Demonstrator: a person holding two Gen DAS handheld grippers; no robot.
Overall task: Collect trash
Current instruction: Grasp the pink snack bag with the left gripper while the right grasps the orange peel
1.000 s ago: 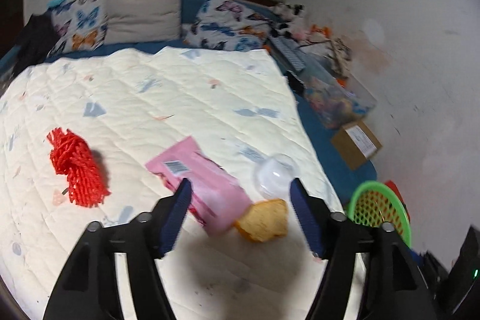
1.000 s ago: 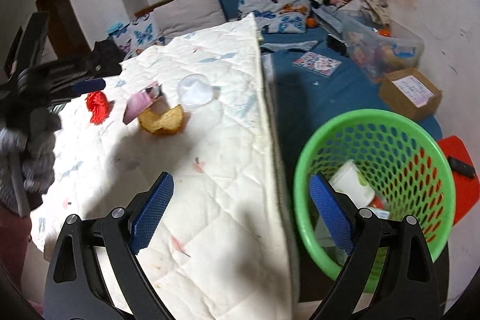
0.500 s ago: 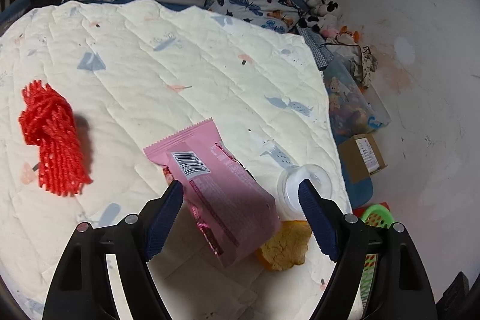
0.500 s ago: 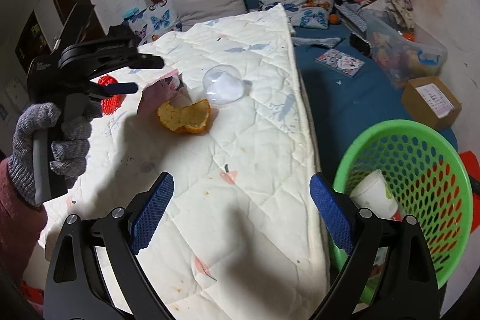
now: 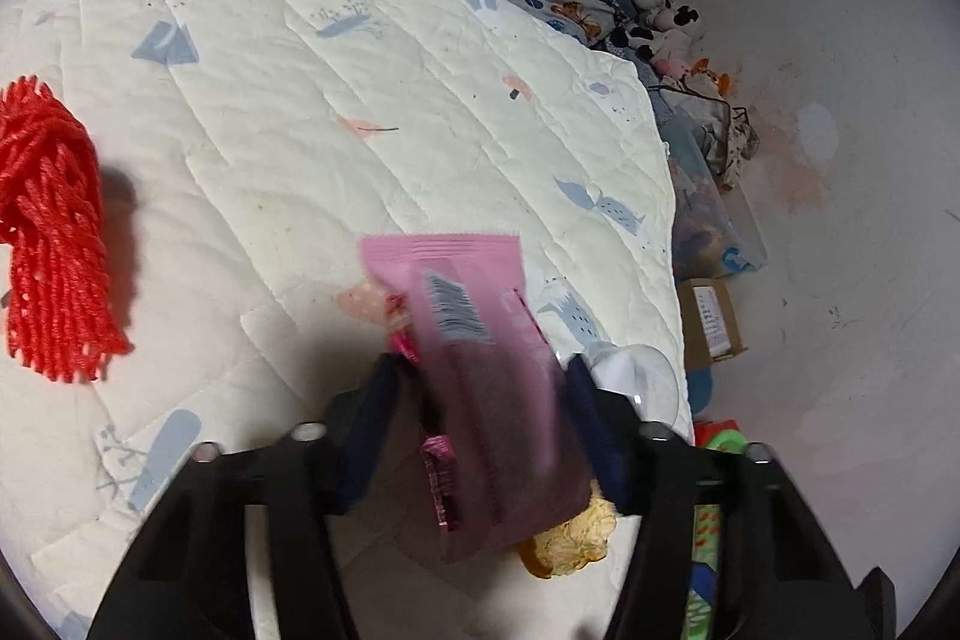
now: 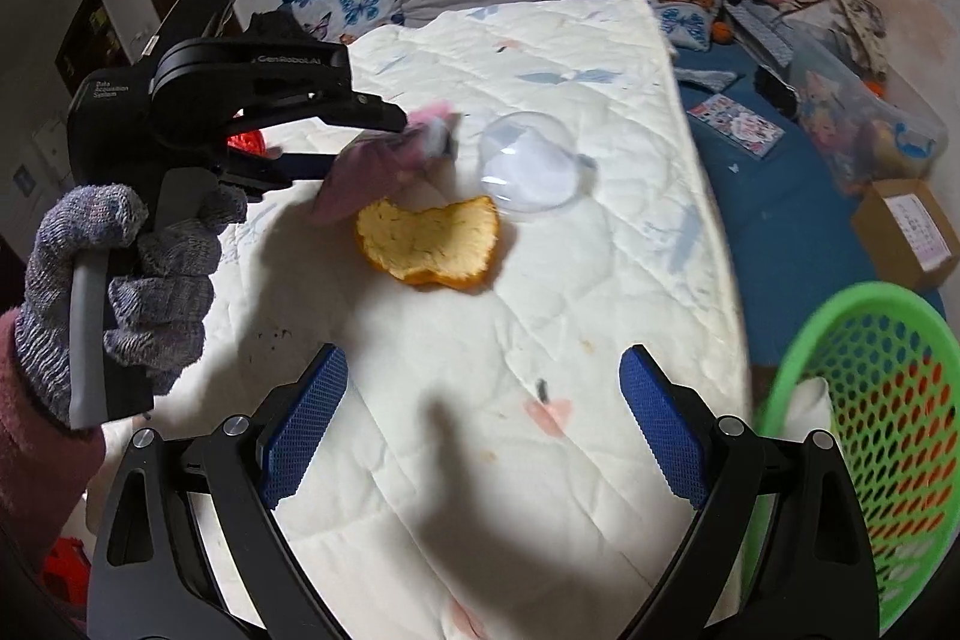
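While the red net (image 5: 51, 244) is lying far off on the left side of the white quilt (image 5: 336, 112), the left gripper (image 5: 477, 415) is closing its jaws around the pink wrapper (image 5: 480, 376), which is sitting between the two blue pads near the quilt's right edge. From the right wrist view the wrapper (image 6: 372, 166) is already bending up a little at the jaw tips, but I cannot tell if both pads are pressing on it yet. It is looking thin, light and crinkly, so it is probably going to fold and slide; pinching it across the middle of its flat body seems safer than grabbing a corner. Just to its right, the orange peel (image 6: 429, 241) is lying with its pale inside up. It is looking soft and bendy, and taking it by its thick edge should work. Beside that, the clear plastic dome (image 6: 528, 166) is looking smooth, slippery and easy to crush, so its rim is the best place to hold. Over the bare quilt, the right gripper (image 6: 483, 427) is hanging wide apart, holding nothing. Far right, the green basket (image 6: 840, 316) is waiting beside the bed.
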